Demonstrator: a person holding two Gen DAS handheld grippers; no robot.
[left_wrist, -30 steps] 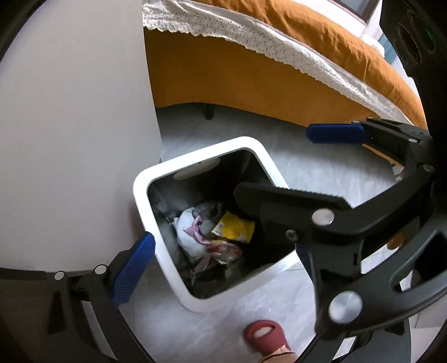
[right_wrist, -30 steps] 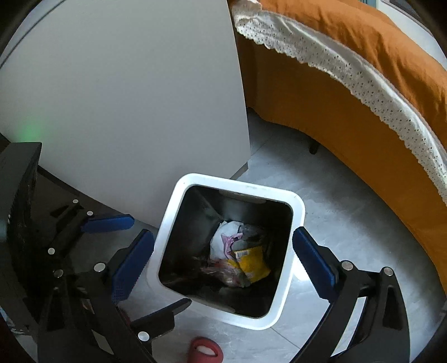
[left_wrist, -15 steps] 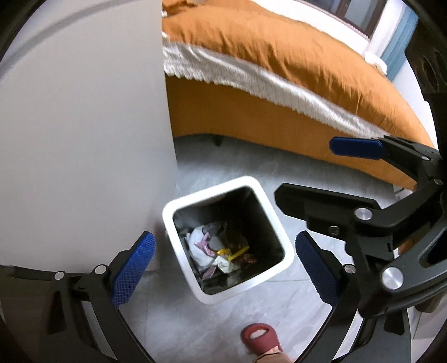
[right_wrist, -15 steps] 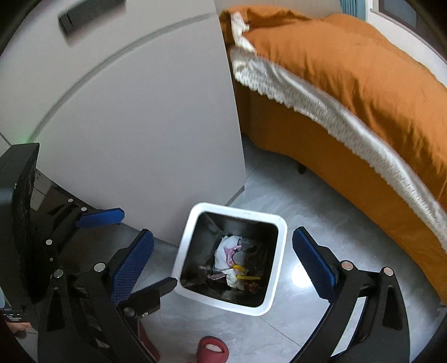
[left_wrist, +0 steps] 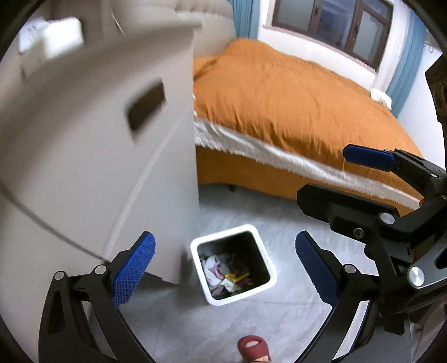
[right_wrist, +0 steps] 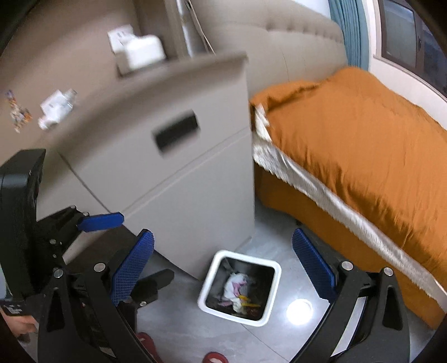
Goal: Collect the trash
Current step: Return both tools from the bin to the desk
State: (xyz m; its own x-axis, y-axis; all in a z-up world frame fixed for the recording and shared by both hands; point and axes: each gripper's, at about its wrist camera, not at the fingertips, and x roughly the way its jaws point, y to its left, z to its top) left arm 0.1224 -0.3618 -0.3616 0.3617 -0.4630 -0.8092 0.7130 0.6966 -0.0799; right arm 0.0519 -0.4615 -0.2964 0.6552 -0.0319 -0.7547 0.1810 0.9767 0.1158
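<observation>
- Left gripper [left_wrist: 225, 264]: black frame, blue textured fingers [left_wrist: 132, 272] spread wide apart, nothing between them; held high above the floor.
- Right gripper [right_wrist: 223, 269]: same build, blue fingers [right_wrist: 313, 269] spread wide apart and empty; it also shows at the right edge of the left wrist view.
- Trash bin [left_wrist: 233, 264]: square, white rim, dark inside, standing on the grey floor [left_wrist: 282, 220] just beside the corner of the nightstand; framed between the fingers in both views.
- Trash [right_wrist: 237, 289]: crumpled white paper with pink marks, a yellow scrap and darker wrappers, all lying inside the bin. Any print on them is too small to read.
- Nightstand [right_wrist: 178, 156]: beige, two drawer fronts, a dark recessed handle on the upper one; blurred.
- Nightstand top: a white bottle [right_wrist: 57, 107] lying on its side, label unreadable; small multicoloured wrappers [right_wrist: 18, 111] beside it near the left edge; white boxes [right_wrist: 137, 50] at the back, no legible writing.
- Bed [left_wrist: 293, 106]: orange cover over a white fringed valance, to the right of the nightstand, with a beige padded headboard [right_wrist: 279, 53].
- Window [left_wrist: 332, 25]: dark frame with blue curtains at each side.
- Red slipper [left_wrist: 252, 349]: at the bottom edge on the floor, near the bin.
- Bright round light reflection [right_wrist: 299, 308] on the floor, just beside the bin.
</observation>
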